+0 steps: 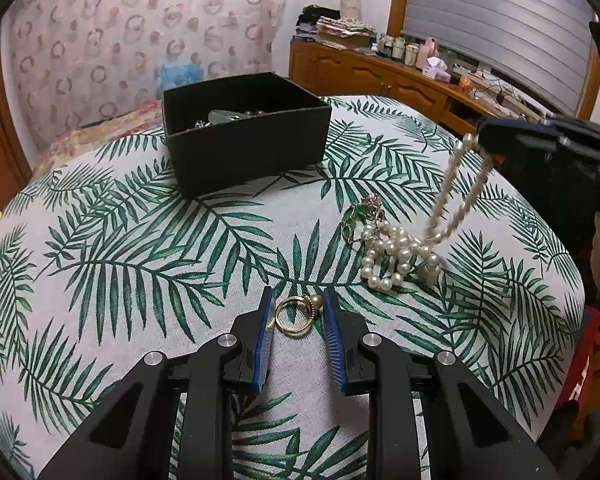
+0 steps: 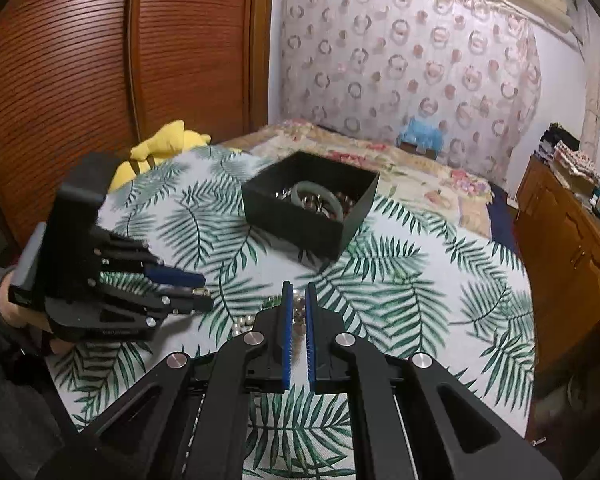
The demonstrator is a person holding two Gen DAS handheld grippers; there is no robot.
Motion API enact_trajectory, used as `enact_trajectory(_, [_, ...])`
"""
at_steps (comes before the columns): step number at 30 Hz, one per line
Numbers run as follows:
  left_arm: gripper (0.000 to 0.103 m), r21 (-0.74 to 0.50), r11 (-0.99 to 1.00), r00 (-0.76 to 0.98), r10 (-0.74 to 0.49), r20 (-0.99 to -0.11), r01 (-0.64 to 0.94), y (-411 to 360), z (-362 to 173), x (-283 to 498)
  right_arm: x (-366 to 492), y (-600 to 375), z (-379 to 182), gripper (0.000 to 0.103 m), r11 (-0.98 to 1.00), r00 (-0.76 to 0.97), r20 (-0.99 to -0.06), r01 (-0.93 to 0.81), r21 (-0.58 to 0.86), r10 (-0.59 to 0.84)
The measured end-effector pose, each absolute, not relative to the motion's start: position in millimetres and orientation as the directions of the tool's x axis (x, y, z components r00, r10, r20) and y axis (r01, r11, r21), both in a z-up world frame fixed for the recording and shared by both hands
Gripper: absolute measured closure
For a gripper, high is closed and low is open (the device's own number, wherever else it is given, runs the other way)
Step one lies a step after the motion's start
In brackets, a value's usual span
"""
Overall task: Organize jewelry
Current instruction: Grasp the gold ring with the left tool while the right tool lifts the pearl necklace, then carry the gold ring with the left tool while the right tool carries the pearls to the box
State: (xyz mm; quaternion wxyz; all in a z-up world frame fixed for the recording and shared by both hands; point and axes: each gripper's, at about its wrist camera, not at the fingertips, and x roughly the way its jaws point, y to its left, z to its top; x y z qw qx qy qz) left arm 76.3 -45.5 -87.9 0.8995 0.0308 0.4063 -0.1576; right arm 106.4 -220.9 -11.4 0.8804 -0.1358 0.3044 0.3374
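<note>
Left wrist view shows the left gripper (image 1: 298, 300) with its blue pads spread, straddling a gold ring (image 1: 296, 314) that lies on the palm-leaf cloth (image 1: 140, 260). Right of it, the right gripper (image 1: 488, 136) is clenched on a pearl necklace (image 1: 444, 204), lifting one loop while the rest lies heaped on the cloth beside a green brooch (image 1: 358, 212). Beyond stands the black box (image 1: 244, 136), open, with jewelry inside.
</note>
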Motion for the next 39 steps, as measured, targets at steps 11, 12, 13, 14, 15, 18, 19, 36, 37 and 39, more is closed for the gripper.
enact_trajectory(11, [0.08,-0.071,0.951,0.696,-0.269,-0.665,0.3,-39,-48,68,113,-218,50,0.097,0.739,0.647,-0.538,-0.671,-0.065,0.541])
enact_trajectory(12, [0.08,-0.07,0.952,0.702,-0.269,-0.659,0.299,-38,-45,68,116,-216,59,0.097,0.737,0.65,-0.525,-0.673,-0.061,0.55])
enact_trajectory(13, [0.08,-0.07,0.953,0.708,-0.268,-0.653,0.296,-36,-41,67,117,-215,64,0.103,0.736,0.652,-0.516,-0.674,-0.06,0.555])
enact_trajectory(14, [0.08,-0.068,0.954,0.716,-0.266,-0.645,0.294,-34,-37,67,119,-214,71,0.103,0.737,0.659,-0.503,-0.673,-0.063,0.559])
enact_trajectory(15, [0.08,-0.066,0.954,0.721,-0.264,-0.641,0.292,-33,-34,68,120,-213,77,0.103,0.738,0.665,-0.492,-0.671,-0.063,0.562])
enact_trajectory(18, [0.08,-0.058,0.957,0.733,-0.257,-0.63,0.285,-29,-26,68,126,-211,91,0.103,0.735,0.667,-0.472,-0.675,-0.058,0.576])
enact_trajectory(19, [0.08,-0.057,0.957,0.736,-0.256,-0.627,0.284,-29,-25,68,128,-209,93,0.103,0.736,0.672,-0.473,-0.673,-0.07,0.57])
enact_trajectory(36, [0.08,-0.087,0.958,0.717,-0.264,-0.645,0.274,-23,-42,64,151,-196,-65,0.076,0.764,0.53,-0.741,-0.645,-0.036,0.413])
enact_trajectory(37, [0.08,-0.087,0.958,0.716,-0.263,-0.646,0.273,-23,-43,65,155,-195,-70,0.076,0.774,0.538,-0.748,-0.631,-0.052,0.389])
enact_trajectory(39, [0.08,-0.088,0.958,0.715,-0.264,-0.647,0.274,-23,-44,64,161,-196,-76,0.076,0.777,0.514,-0.763,-0.629,-0.026,0.391])
